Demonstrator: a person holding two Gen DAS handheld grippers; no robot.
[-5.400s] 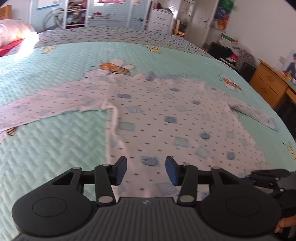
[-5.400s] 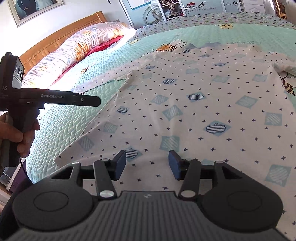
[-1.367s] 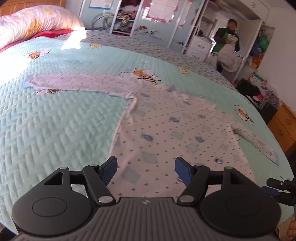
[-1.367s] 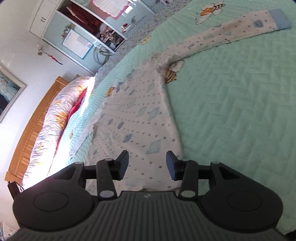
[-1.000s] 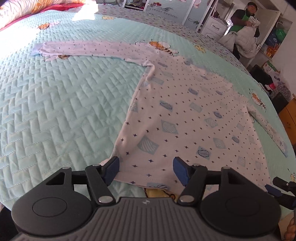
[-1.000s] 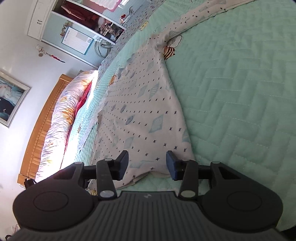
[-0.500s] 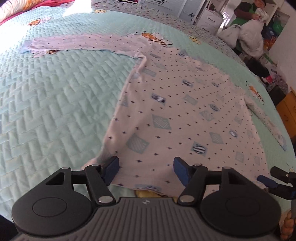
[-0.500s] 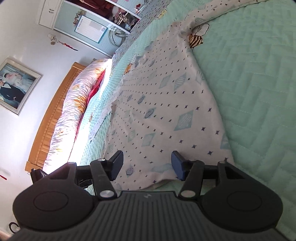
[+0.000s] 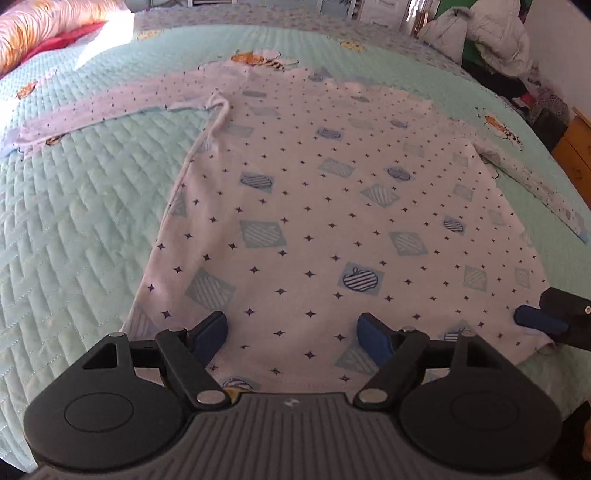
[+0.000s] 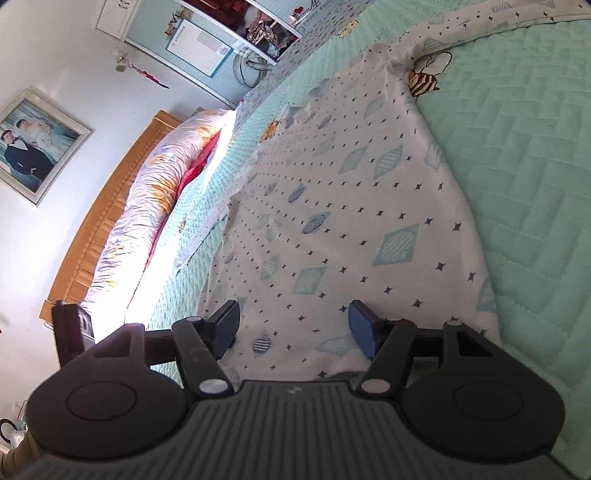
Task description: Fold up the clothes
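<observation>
A white long-sleeved top (image 9: 314,206) with blue diamonds and small stars lies spread flat on the mint quilted bedspread (image 9: 81,221), sleeves out to both sides. My left gripper (image 9: 291,332) hovers over the near hem towards its left corner. Its jaws are opening, with cloth beneath them and the pads clear of it. My right gripper (image 10: 294,325) is over the hem's right corner, jaws also opening, nothing pinched. Its blue pad (image 9: 539,321) shows at the right edge of the left wrist view. The top (image 10: 351,206) runs away towards the headboard.
A flowered bolster (image 10: 147,206) lies along the wooden headboard (image 10: 99,229) under a framed picture (image 10: 33,147). Wardrobes stand beyond the bed. A heap of pale clothing (image 9: 491,29) and a wooden dresser (image 9: 576,151) stand off the bed's far right side.
Both grippers' jaws have spread wider. The left gripper shifted along the hem, and the bunched left corner now lies flat. The right gripper slid slightly, its view rolling.
</observation>
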